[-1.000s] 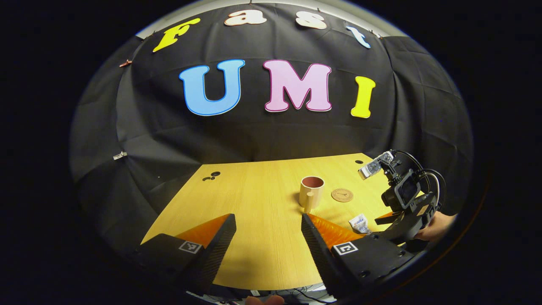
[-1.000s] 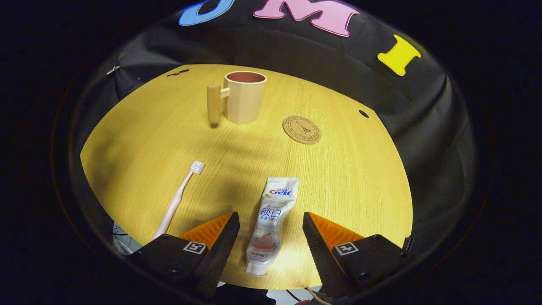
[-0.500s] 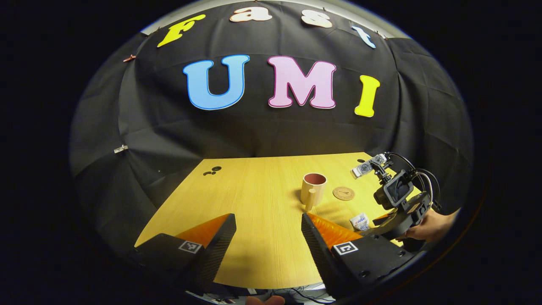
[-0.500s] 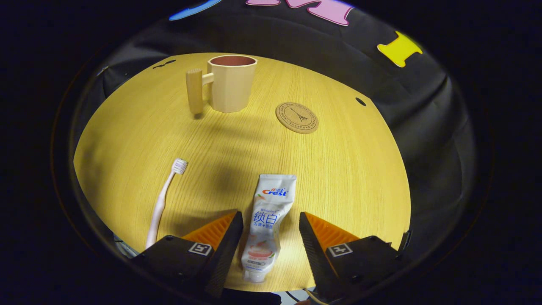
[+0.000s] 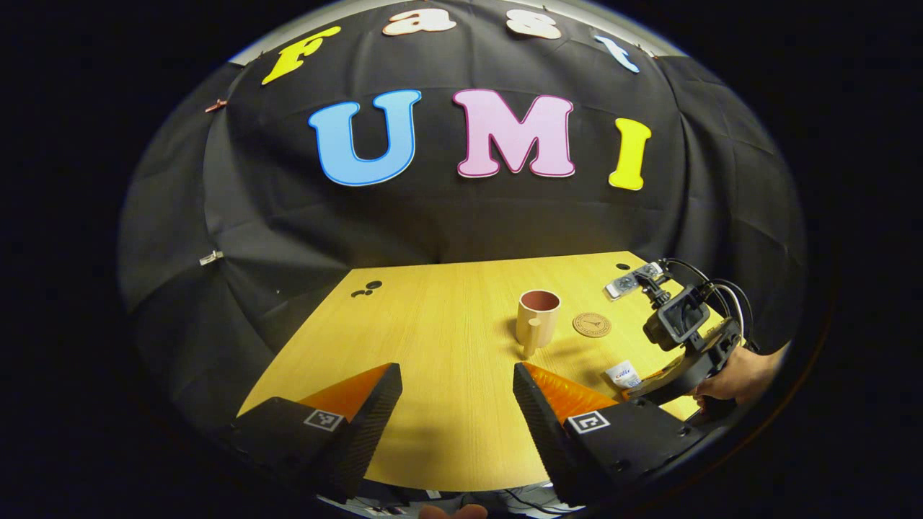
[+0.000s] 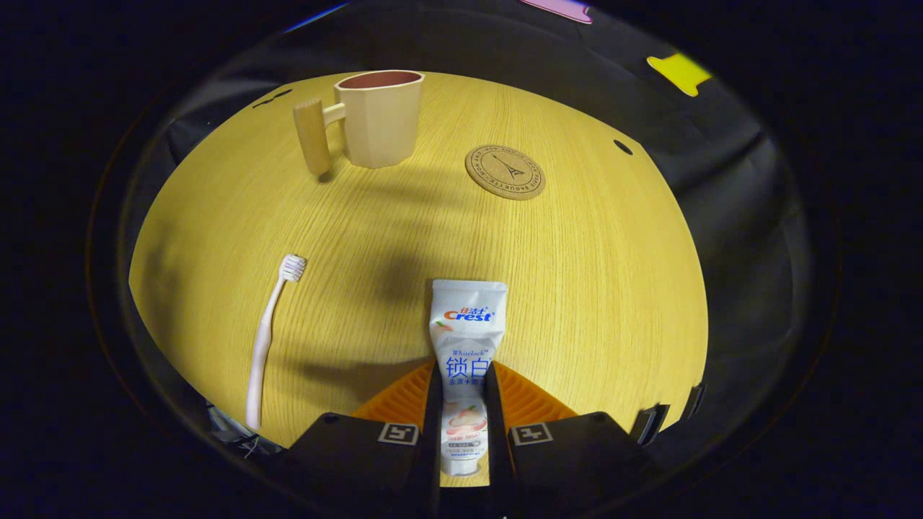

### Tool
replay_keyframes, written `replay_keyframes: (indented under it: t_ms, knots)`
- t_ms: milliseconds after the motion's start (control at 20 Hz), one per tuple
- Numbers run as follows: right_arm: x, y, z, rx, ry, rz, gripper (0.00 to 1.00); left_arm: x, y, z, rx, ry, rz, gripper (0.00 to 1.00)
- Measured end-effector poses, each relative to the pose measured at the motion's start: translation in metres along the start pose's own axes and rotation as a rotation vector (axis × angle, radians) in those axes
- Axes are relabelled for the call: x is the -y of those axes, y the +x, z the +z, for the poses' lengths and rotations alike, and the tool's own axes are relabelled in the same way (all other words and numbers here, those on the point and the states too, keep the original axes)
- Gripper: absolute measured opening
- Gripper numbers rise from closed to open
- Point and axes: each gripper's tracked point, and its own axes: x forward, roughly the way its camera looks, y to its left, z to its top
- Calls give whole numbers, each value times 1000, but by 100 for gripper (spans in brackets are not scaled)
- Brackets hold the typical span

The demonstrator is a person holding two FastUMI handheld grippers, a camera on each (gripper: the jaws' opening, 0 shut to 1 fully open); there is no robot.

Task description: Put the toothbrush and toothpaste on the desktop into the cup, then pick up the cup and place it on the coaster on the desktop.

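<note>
Down at 6 o'clock in the right gripper view, the right tool [image 6: 461, 404] is clamped on the toothpaste [image 6: 465, 346], both fingers pressing the tube's sides around its lower half, cap end toward the camera and the flat crimped end pointing up toward 12. The tube lies flat on the worktop [image 6: 591, 288] as far as I can tell. The toothbrush [image 6: 270, 331] lies off at about 9 o'clock from the tube, well apart from it, bristle head pointing up toward 12 and the handle end running down near the worktop's near edge. The cup [image 6: 378, 115] stands upright at about 11 o'clock near the far edge, handle sticking out on its 9 o'clock side, reddish inside. The coaster [image 6: 505, 171] sits bare at roughly 12 to 1 o'clock, near the cup on its 3 o'clock side but not touching. In the left gripper view, the left tool [image 5: 458, 404] hovers over the near edge of the worktop with its fingers spread wide and nothing between them. From there the cup [image 5: 539, 317] shows at about 1 o'clock with the coaster [image 5: 592, 324] just beyond on its 3 o'clock side, and at 3 to 4 o'clock you can see the right tool [image 5: 652, 386] low over the worktop with the toothpaste's [image 5: 624, 375] end poking out, and a hand [image 5: 735, 378] holding it.
</note>
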Motion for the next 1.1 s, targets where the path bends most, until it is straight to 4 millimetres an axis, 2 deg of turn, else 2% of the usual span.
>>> replay_keyframes:
  t_ms: [200, 300, 350, 400, 500, 650, 700, 750, 800, 950, 1100]
  knots:
    - [3, -1, -3, 41, 45, 103, 24, 37, 13, -23, -94, -17, -51, 96]
    - [8, -8, -2, 96, 66, 150, 24, 55, 20, -33, -131, -11, -74, 95]
    - [11, -14, 0, 130, 79, 173, 19, 65, 23, -39, -150, -6, -86, 95]
    - [15, -20, 2, 159, 90, 194, 24, 73, 27, -47, -171, 2, -93, 95]
    - [23, -31, 6, 203, 111, 238, 24, 90, 36, -63, -219, 23, -98, 94]
    - [40, -48, 8, 254, 102, 278, 24, 106, 47, -88, -292, 85, -74, 93]
    - [44, -53, 8, 273, 84, 288, 19, 111, 52, -98, -317, 100, -70, 91]
    - [47, -59, 8, 289, 68, 302, 24, 116, 57, -105, -342, 110, -69, 90]
    - [50, -64, 7, 301, 60, 316, 24, 119, 62, -113, -362, 119, -65, 88]
    - [64, -76, 6, 340, 45, 347, 24, 124, 78, -129, -409, 120, -52, 86]
    - [80, -79, 1, 349, 33, 350, 24, 127, 95, -140, -448, 102, -40, 85]
